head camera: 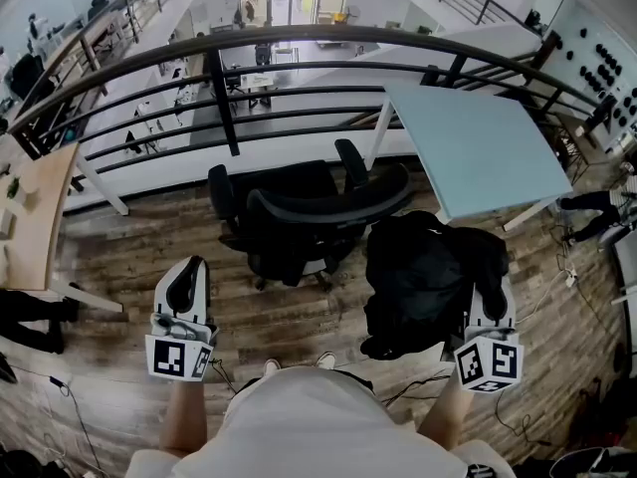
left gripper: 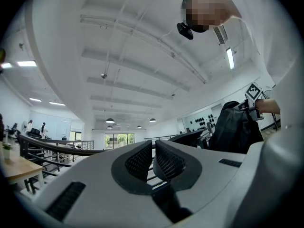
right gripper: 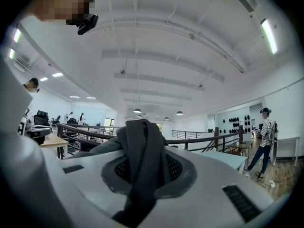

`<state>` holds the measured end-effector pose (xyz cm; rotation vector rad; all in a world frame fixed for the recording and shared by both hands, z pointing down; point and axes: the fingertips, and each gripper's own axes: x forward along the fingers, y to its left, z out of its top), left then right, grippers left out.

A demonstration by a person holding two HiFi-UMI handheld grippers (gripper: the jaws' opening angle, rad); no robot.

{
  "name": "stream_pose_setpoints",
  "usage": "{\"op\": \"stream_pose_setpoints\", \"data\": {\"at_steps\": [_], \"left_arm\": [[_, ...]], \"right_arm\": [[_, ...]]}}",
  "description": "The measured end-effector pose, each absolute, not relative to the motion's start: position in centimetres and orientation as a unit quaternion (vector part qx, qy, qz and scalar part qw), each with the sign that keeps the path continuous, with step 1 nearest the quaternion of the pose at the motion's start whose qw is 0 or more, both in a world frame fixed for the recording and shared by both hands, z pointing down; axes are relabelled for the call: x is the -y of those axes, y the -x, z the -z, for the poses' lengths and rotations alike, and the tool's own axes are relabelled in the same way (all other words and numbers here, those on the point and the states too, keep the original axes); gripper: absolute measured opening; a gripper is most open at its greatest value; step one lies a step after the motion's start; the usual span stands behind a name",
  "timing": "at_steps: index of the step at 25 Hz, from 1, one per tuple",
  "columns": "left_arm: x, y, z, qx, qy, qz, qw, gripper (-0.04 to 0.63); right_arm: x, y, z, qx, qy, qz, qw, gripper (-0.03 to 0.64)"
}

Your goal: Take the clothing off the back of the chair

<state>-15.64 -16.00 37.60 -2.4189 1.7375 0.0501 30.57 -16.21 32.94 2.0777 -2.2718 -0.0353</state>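
The black office chair stands on the wood floor in front of me with its back bare. To its right a black garment hangs in the air, clear of the chair. My right gripper is shut on a fold of it; in the right gripper view the dark cloth fills the gap between the jaws and drapes over them. My left gripper is held left of the chair, jaws shut with nothing between them. The left gripper view also catches the hanging garment at its right.
A pale blue-white table stands behind the garment, and a black railing runs beyond the chair. A wooden desk is at the left. Cables lie on the floor at right. A person in a striped shirt stands by the table.
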Motion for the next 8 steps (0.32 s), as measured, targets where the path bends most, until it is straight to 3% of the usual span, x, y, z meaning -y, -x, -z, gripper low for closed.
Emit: {"op": "stream_pose_setpoints", "data": {"at_steps": [8], "left_arm": [[16.35, 15.83, -37.57, -0.578, 0.812, -0.016, 0.080, 0.041]], "right_arm": [[16.37, -30.35, -32.73, 0.736, -0.676, 0.013, 0.031, 0.072]]}}
